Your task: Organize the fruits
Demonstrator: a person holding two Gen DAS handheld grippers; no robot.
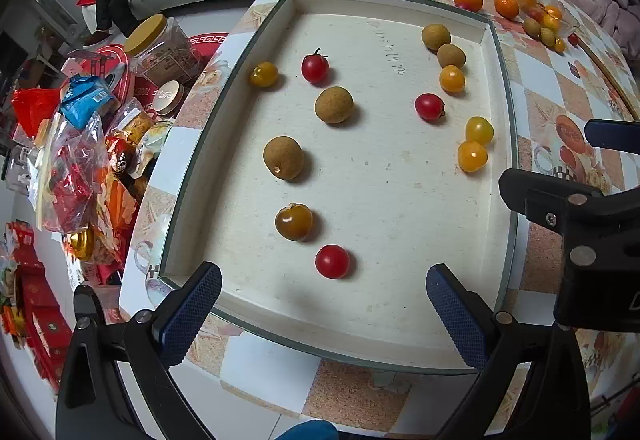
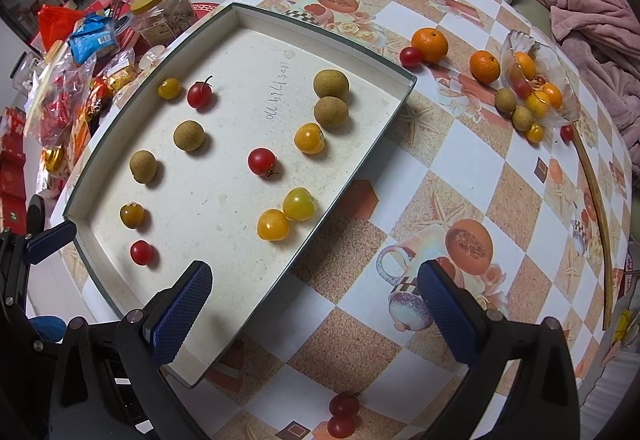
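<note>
The fruits lie loose in a shallow white tray [image 1: 500, 87] on the desk [image 2: 460, 179], in two rough columns; in the left wrist view the left column runs from a yellow tomato [image 1: 264, 74] and a stemmed red tomato [image 1: 315, 68] at the far end, through two brown longans [image 1: 333, 105] [image 1: 283, 157] and a brownish tomato [image 1: 293, 222], to a red tomato [image 1: 332, 261] nearest the left tool [image 1: 324, 312]; that last fruit sits just ahead of the gap between the tool's blue pads, untouched; the left tool is spread wide with nothing between its fingers, hovering over the tray's near edge.

The right column holds two longans touching each other [image 2: 331, 83] [image 2: 331, 111], an orange-yellow tomato [image 2: 309, 138], a red tomato with a calyx [image 2: 262, 161] set a little inward, and two yellow tomatoes touching [image 2: 299, 203] [image 2: 273, 225]; the right tool [image 2: 316, 304] is likewise wide apart and holds nothing; its left finger hangs over the tray's near corner, its right finger over the checked desk cloth, with the yellow pair ahead and slightly left.

Outside the tray, two mandarins [image 2: 430, 45] [image 2: 485, 66] and a small red tomato [image 2: 411, 56] rest on the desk near a tipped glass bowl [image 2: 560, 55] with more small fruit spilling from it; two red tomatoes [image 2: 343, 415] lie touching at the desk's near edge, below the right tool; snack bags and a yellow-lidded jar [image 1: 160, 47] are piled beyond the desk's left side.
</note>
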